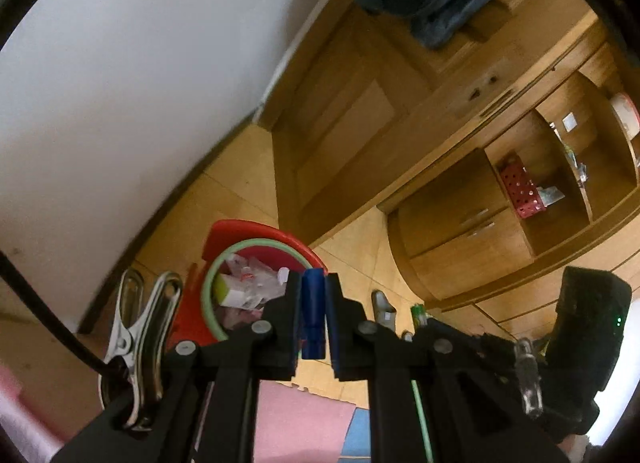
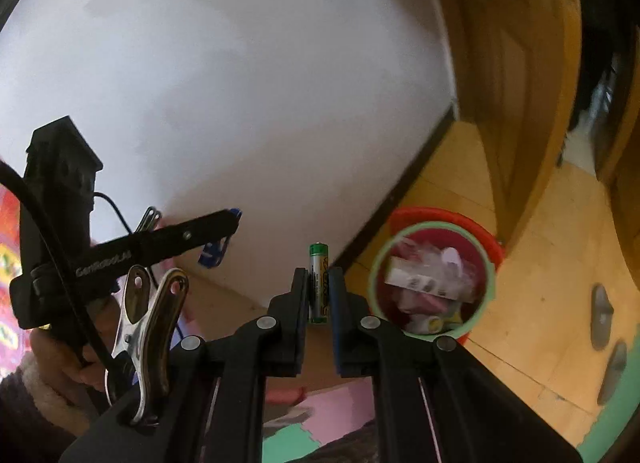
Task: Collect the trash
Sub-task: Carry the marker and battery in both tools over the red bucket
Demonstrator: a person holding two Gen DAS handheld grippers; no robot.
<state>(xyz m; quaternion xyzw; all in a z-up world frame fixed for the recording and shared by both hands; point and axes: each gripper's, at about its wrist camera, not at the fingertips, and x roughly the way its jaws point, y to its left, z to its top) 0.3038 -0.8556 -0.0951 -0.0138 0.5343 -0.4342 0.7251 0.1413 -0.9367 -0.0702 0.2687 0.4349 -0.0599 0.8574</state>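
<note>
A white wall point(image 2: 200, 83) fills the upper left of both views, with a wooden cabinet point(image 1: 460, 167) running across the right of the left wrist view. Below it, on the wooden floor point(image 2: 520, 303), stands the red trash bin point(image 2: 432, 275) with a green rim, already holding wrappers and a small carton; it sits lower centre in the left wrist view and right of centre in the right wrist view.

The left gripper point(image 1: 314, 315) has its jaws clenched on a blue cylindrical piece point(image 1: 313, 311), just right of the bin's rim in its own view. The right gripper point(image 2: 319, 295) grips a green battery point(image 2: 319, 287) upright between its jaws, with the bin off to its right.

Both pictures are smeared, so I judge the hands are travelling fast. Neither piece looks to be squarely over the opening yet. Letting go too early would send the battery rolling over the floor toward the slippers point(image 2: 602, 315). The two grippers are close together, and could knock each other at the rim.
</note>
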